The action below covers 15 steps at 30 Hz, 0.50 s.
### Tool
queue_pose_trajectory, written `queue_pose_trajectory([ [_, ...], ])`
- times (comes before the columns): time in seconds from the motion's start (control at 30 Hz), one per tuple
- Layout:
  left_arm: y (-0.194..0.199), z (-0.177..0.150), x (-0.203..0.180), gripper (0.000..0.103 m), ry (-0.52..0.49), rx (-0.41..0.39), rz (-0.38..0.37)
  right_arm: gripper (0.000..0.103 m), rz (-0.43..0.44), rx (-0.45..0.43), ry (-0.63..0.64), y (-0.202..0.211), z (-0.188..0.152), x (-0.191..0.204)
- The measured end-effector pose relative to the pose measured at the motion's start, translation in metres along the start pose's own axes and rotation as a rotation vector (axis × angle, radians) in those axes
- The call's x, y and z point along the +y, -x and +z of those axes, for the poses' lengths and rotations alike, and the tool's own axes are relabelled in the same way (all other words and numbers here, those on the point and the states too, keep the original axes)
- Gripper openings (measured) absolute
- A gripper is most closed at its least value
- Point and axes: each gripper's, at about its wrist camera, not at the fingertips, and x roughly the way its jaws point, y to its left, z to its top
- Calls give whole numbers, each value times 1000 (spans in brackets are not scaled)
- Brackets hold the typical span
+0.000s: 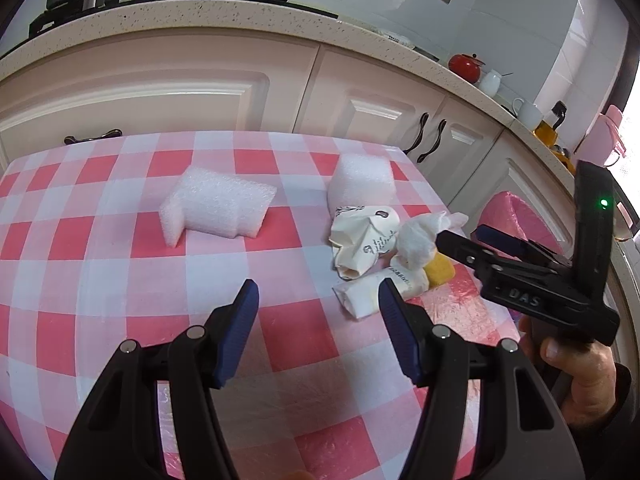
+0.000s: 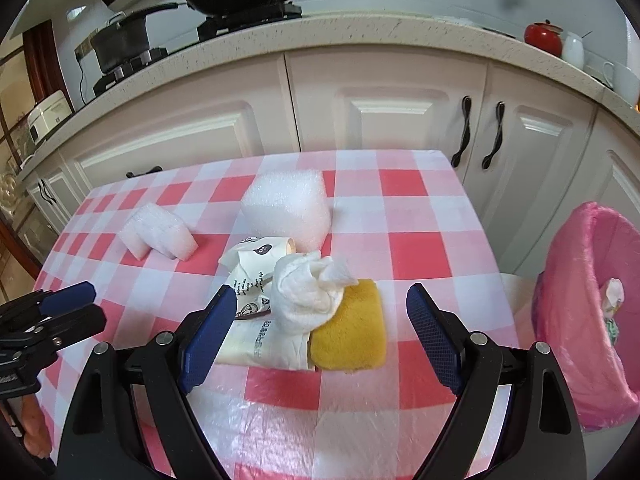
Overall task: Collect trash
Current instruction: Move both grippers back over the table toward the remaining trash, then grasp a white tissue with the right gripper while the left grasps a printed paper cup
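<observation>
Trash lies on the pink checked table (image 1: pixel 120 264) (image 2: pixel 420 216): two white foam blocks (image 1: pixel 218 210) (image 1: pixel 362 182), crumpled printed paper wrappers (image 1: pixel 362 236) (image 2: pixel 248 276), a white tissue wad (image 1: pixel 418 240) (image 2: pixel 308 292) and a yellow sponge (image 1: pixel 440 270) (image 2: pixel 350 330). My left gripper (image 1: pixel 318 296) is open and empty above the table, left of the pile. My right gripper (image 2: pixel 320 300) is open and empty, its fingers either side of the tissue and sponge, just short of them. It shows from the side in the left wrist view (image 1: pixel 464 240).
A bin lined with a pink bag (image 2: pixel 592 304) (image 1: pixel 516 220) stands right of the table, with some trash inside. White kitchen cabinets (image 2: pixel 360 112) and a speckled counter (image 1: pixel 200 20) with pans, a red pot (image 2: pixel 543 38) and cups run behind the table.
</observation>
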Motion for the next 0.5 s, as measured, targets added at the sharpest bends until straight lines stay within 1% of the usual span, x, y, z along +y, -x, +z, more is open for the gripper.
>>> queue_pose_trajectory([
  [0.23,-5,2,4,60,-1,10,9,82,-7,22,1,-18,5,2],
  [0.37,-8,2,5,60,-5,15,12,74,-8,38,7,-27,6,5],
  [0.47,-10,2,4,60,-7,21,15,71,-8,50,6,-33,6,4],
  [0.5,-10,1,4,60,-7,22,17,66,-9,52,7,-33,6,4],
])
